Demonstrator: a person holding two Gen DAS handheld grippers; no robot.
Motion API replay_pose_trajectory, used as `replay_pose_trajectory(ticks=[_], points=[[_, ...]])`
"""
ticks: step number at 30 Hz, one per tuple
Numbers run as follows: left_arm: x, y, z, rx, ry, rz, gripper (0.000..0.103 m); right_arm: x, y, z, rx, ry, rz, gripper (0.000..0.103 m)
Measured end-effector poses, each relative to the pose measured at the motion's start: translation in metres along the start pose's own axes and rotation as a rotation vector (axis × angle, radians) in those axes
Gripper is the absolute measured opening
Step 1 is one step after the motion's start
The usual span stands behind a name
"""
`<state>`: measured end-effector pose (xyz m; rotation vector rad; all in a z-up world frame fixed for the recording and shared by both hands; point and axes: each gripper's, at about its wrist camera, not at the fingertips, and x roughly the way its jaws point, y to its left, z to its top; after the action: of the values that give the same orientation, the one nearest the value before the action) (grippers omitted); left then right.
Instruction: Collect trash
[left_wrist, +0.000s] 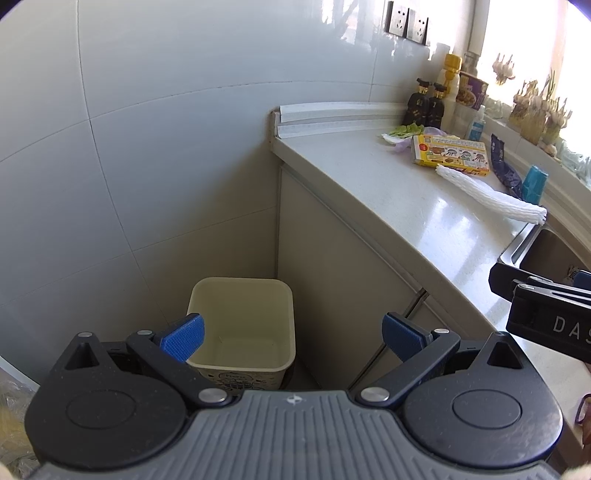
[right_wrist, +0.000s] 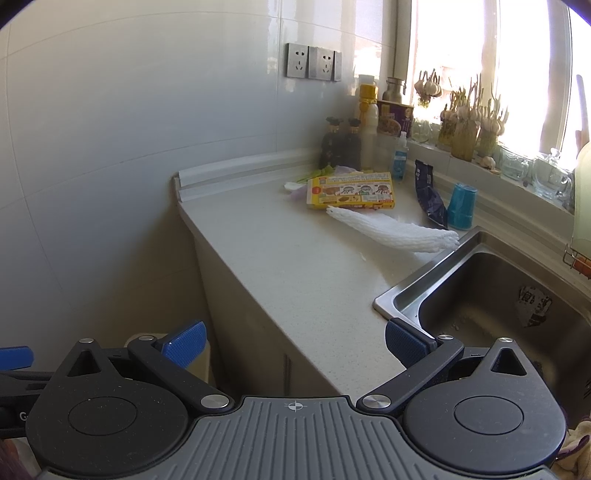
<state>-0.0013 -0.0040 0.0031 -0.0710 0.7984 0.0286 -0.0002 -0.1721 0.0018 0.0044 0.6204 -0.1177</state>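
Both grippers nearest the lens: your left gripper (left_wrist: 291, 338) has jaws spread wide, nothing between them, hovering above the cream bin (left_wrist: 242, 325) on the floor beside the cabinet. Your right gripper (right_wrist: 295, 341) is likewise spread and empty, over the counter edge (right_wrist: 295, 295) near the sink (right_wrist: 406, 291).

Bin looks empty; judged: no pickup begun yet.

Trash sits toward the back of the counter, well apart from both tools: white foam net (right_wrist: 395, 229) w/ one end overhanging the sink rim, yellow box (right_wrist: 351, 192) touching its other end, dark blue wrapper (right_wrist: 428, 195) beside a blue cup (right_wrist: 461, 205), veg scraps (right_wrist: 317, 173) behind the box.

Advice: take the foam net first w/ right gripper, mid-length, so it doesn't droop or snag the sink rim. Keep left over the bin.

Writing: "DAS" partly legible on the right tool's side in left view. Box print too small to read; bottle labels unreadable.
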Motion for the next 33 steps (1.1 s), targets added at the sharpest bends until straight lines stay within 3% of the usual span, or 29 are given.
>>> replay_pose_trajectory(ticks=[26,33], points=[[0.004,-0.001,-0.001,-0.002,-0.001,0.020,0.102,0.005,0.003,0.004,-0.020,0.007,0.006,0.103],[0.018,-0.009,0.009,0.024,-0.080,0.055,0.102,0.022,-0.004,0.010,-0.015,0.007,0.049,0.103]])
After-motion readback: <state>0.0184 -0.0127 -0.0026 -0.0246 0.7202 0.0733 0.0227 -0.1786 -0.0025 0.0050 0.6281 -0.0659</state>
